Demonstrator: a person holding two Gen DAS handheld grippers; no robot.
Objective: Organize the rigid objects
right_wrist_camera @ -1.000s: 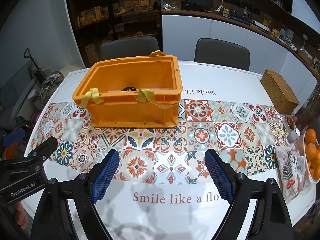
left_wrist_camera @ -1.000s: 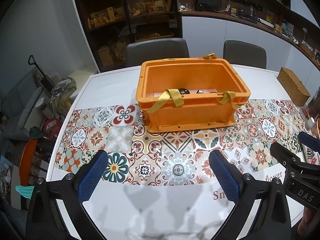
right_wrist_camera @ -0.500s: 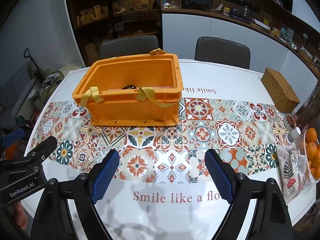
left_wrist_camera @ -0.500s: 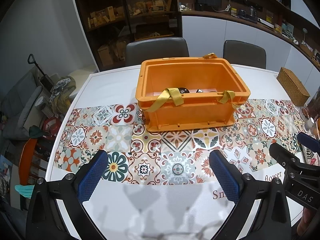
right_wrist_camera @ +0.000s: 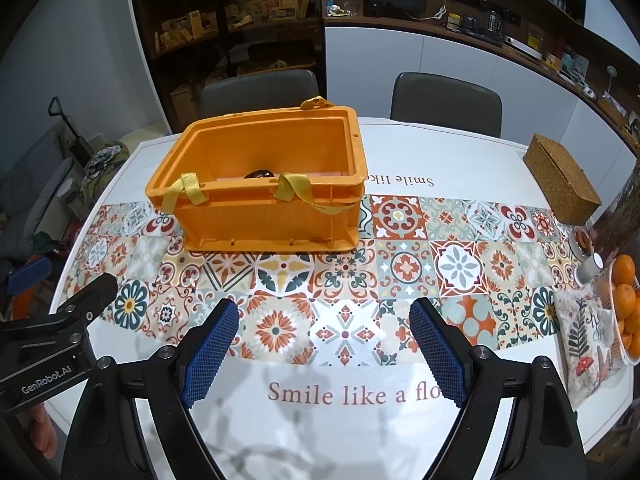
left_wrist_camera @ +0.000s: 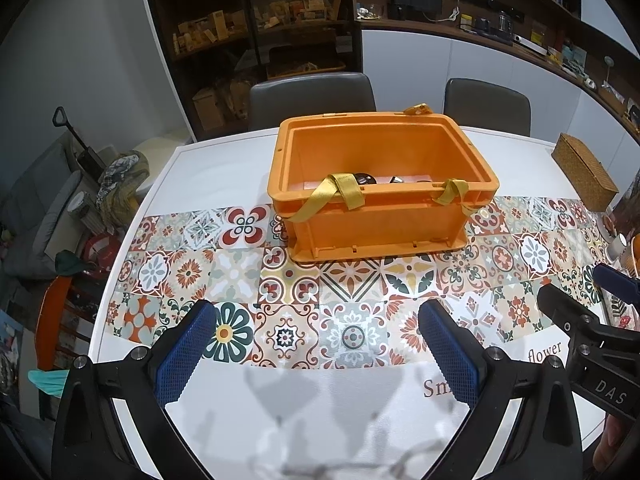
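An orange plastic crate with yellow straps stands on the patterned table runner; it also shows in the right wrist view. A few dark objects lie on its floor, mostly hidden by the near wall; one dark object shows in the right wrist view. My left gripper is open and empty, held above the table's near edge, well short of the crate. My right gripper is open and empty, beside the left one, to the crate's right.
A wicker box sits at the table's right side. A bowl of oranges, a small jar and a printed cloth lie at the right edge. Two grey chairs stand behind the table.
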